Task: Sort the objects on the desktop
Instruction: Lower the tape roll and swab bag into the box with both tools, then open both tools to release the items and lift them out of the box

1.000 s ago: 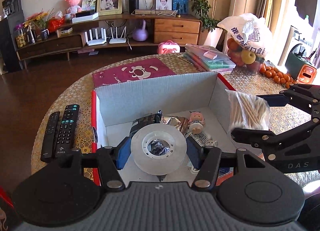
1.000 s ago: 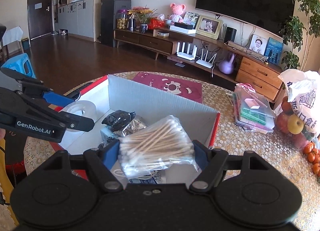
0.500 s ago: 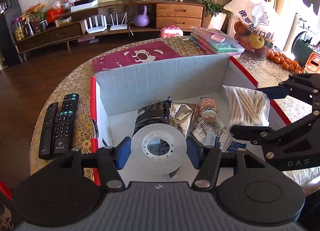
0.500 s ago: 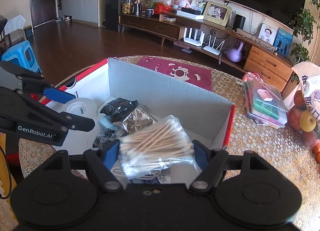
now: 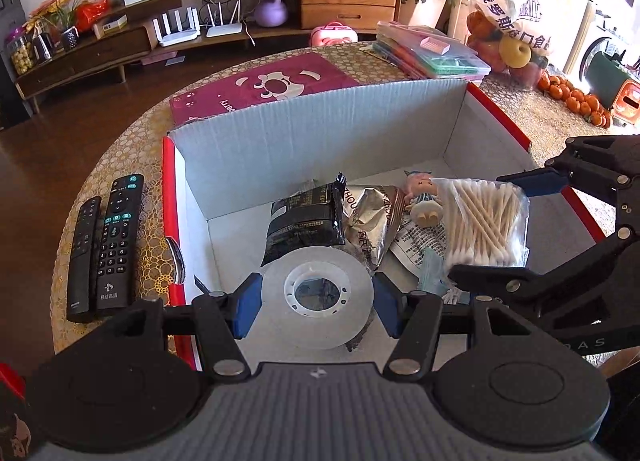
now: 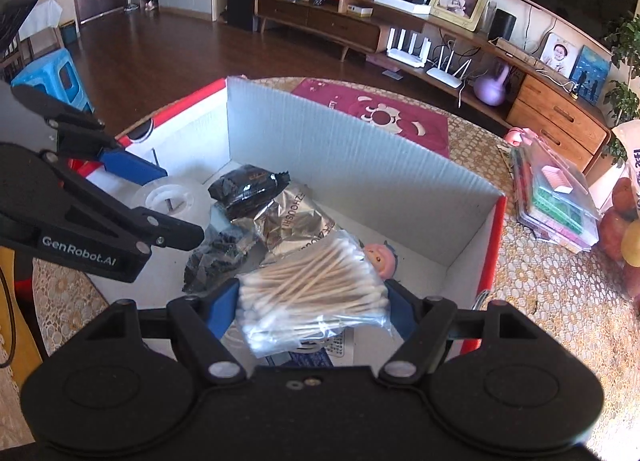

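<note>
Round table (image 5: 132,149), open box (image 5: 320,133): left gripper (image 5: 317,295) clamping tape roll (image 5: 317,293), right gripper (image 6: 313,301) clamping cotton swabs (image 6: 316,289). Lower both inside walls, release onto bare floor.

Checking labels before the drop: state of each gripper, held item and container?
left gripper: jaws shut on tape roll
tape roll: held flat, above the box floor
right gripper: jaws shut on cotton swab bag
cotton swab bag: sealed, held over the box
cardboard box: open, partly filled
black packet: lying in the box
doll: lying in the box
remotes: on the table, outside the box
</note>
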Demonstrator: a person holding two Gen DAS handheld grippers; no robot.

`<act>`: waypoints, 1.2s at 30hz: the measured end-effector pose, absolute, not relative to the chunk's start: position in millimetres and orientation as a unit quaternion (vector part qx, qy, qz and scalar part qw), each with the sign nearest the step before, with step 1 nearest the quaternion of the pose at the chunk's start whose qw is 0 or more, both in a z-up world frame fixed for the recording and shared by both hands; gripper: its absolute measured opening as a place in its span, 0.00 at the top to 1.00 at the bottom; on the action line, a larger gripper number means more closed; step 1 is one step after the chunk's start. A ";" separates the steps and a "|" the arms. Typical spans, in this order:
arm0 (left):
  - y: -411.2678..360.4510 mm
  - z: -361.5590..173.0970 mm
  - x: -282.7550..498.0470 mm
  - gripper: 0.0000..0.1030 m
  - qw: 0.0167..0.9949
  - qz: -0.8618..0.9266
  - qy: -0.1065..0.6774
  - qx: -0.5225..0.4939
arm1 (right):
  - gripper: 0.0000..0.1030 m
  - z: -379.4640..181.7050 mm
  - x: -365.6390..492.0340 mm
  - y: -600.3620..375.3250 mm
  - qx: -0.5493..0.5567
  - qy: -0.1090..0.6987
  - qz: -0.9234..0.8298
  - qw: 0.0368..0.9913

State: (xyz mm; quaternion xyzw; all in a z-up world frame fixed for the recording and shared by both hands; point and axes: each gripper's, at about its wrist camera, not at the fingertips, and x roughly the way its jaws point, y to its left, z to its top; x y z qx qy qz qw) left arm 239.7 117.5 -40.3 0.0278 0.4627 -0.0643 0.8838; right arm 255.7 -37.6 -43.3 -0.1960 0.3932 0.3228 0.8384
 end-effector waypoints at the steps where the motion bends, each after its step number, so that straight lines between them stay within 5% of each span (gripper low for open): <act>1: 117.6 -41.5 240.8 0.44 0.882 -0.065 0.465 0.028 | 0.26 -44.8 256.9 -36.7 -0.194 0.398 0.324 0.836; 36: 99.9 -25.6 235.0 0.34 0.879 -0.068 0.467 0.062 | 0.19 -22.4 244.6 -66.1 -0.128 0.412 0.321 0.843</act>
